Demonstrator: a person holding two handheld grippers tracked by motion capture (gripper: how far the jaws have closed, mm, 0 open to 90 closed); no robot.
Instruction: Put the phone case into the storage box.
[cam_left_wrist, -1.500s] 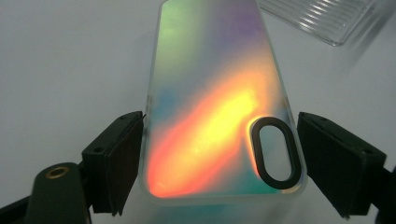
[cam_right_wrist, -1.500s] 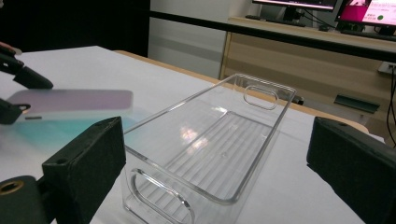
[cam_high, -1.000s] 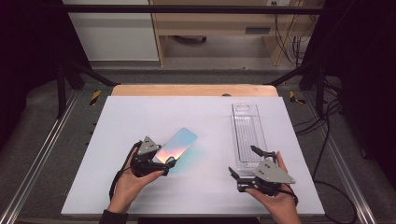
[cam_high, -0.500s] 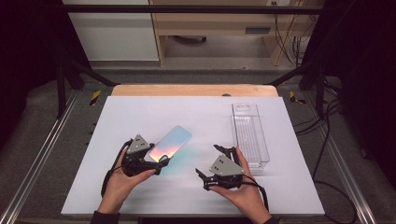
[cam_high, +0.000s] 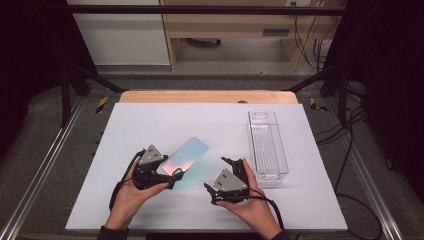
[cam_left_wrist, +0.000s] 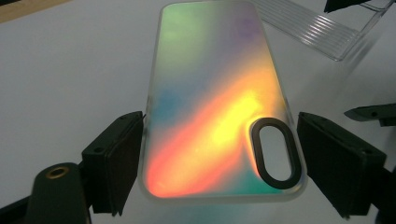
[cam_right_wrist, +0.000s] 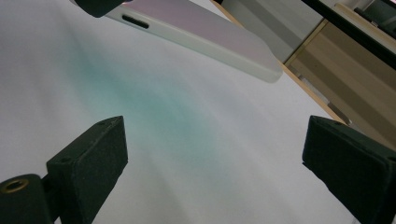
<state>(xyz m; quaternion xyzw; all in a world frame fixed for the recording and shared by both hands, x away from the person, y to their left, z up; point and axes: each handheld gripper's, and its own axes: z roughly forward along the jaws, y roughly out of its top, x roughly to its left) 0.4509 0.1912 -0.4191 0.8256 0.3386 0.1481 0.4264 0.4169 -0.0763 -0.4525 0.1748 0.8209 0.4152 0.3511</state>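
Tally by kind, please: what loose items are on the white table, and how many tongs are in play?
Iridescent phone case: 1
Clear plastic tray: 1
Tongs: 2, left tongs around the case, right tongs with nothing between the jaws
Total: 4

Bare bench (cam_high: 150, 125) lies open across the far left. At right, the clear tray (cam_high: 267, 145) blocks passage. The phone case (cam_high: 186, 154) occupies the centre, just left of the right tool (cam_high: 220, 175).
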